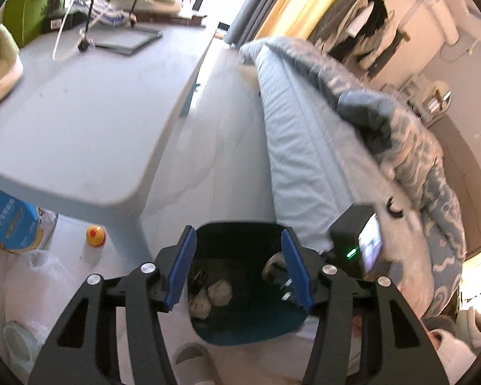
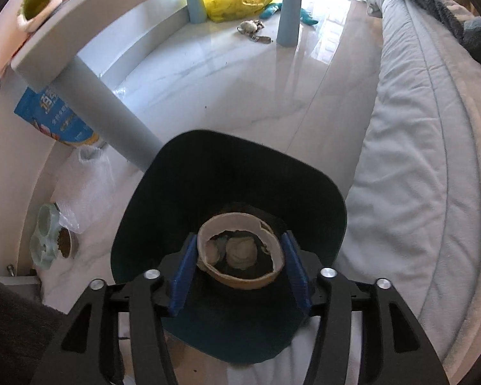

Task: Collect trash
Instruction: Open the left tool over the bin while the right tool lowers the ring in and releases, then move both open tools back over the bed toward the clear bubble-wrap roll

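- The bed (image 2: 417, 166), with its pale grey cover, fills the right side of both views; only the left wrist view shows the patterned blanket (image 1: 410, 147) heaped on it.
- The table (image 1: 80, 122) top shows only in the left wrist view; the right wrist view looks under it, to a yellow bag (image 2: 231, 3) on the floor.
- The dark trash bin (image 2: 227, 192) stands on the floor between a table leg and the bed, beneath both grippers.
- The right gripper (image 2: 240, 264) clamps a torn, brownish paper bowl (image 2: 240, 276) between its blue pads, over the bin's mouth.
- The left gripper (image 1: 239, 271) hangs above the bin, fingers spread, holding nothing.
- Crumpled wads (image 1: 211, 296) lie inside the bin; in the right wrist view they are seen only through the bowl's torn hole.
- The right gripper's body shows blurred in the left wrist view.
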Available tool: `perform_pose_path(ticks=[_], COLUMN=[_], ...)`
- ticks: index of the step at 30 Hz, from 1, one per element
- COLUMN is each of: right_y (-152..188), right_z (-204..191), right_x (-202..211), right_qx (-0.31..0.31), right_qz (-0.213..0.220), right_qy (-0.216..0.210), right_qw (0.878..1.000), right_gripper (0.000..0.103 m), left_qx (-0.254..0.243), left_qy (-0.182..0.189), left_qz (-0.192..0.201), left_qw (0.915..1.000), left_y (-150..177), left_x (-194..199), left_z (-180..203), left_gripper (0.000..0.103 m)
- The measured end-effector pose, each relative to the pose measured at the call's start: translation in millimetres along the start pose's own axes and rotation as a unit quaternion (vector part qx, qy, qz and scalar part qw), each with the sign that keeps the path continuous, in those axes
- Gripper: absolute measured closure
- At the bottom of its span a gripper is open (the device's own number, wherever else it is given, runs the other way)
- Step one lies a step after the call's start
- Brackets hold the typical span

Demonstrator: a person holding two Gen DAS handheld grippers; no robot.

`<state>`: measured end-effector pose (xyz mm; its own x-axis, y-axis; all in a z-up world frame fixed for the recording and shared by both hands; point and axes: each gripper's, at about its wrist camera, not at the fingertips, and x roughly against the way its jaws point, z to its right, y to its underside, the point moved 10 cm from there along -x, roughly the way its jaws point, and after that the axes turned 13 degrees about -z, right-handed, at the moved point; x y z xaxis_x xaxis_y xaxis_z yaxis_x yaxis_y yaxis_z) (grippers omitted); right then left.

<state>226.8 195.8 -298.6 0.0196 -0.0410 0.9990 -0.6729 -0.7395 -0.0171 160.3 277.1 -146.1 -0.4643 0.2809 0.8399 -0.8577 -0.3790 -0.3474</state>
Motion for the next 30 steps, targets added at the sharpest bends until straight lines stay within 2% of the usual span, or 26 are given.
perform_pose_path(ticks=[2,6,10,16,23,30], right_y=[1.1,4.1,3.6,6.3,15.5,29.9], right_z=[-1.6,0.5,4.4,15.2,30.2,46.0], right_x=[-0.7,-0.9,12.6,40.7,76.4,122.3], right_qx=[0.005,0.008,0.008,0.008,0.007,0.007], right_qz=[-0.003,-0.004,0.013,0.048,0.09,0.149], right_qy=[0.003,0.004,0.0,-0.006,-0.014,-0.022], right_qw=[1.0,1.0,1.0,0.999,0.996,0.989], right_gripper=[0.035,0.035,0.035,0.032,0.031,0.03], left_qx=[0.0,-0.008,-0.012,-0.03,-0.061,-0.104], left_qy=[0.003,0.007,0.019,0.037,0.035,0.026], left_qz=[0.021,0.061,0.087,0.11,0.13,0.147], left_qw=[0.9998,0.9981,0.996,0.9927,0.989,0.9833], left_y=[-8.3,-23.9,-33.4,-45.3,-55.2,-63.1], left_x=[10.2,31.2,46.1,59.6,65.1,58.2], left_z=[4.1,18.1,30.8,62.2,102.7,148.6], left_gripper=[0.047,0.047,0.047,0.047,0.047,0.046])
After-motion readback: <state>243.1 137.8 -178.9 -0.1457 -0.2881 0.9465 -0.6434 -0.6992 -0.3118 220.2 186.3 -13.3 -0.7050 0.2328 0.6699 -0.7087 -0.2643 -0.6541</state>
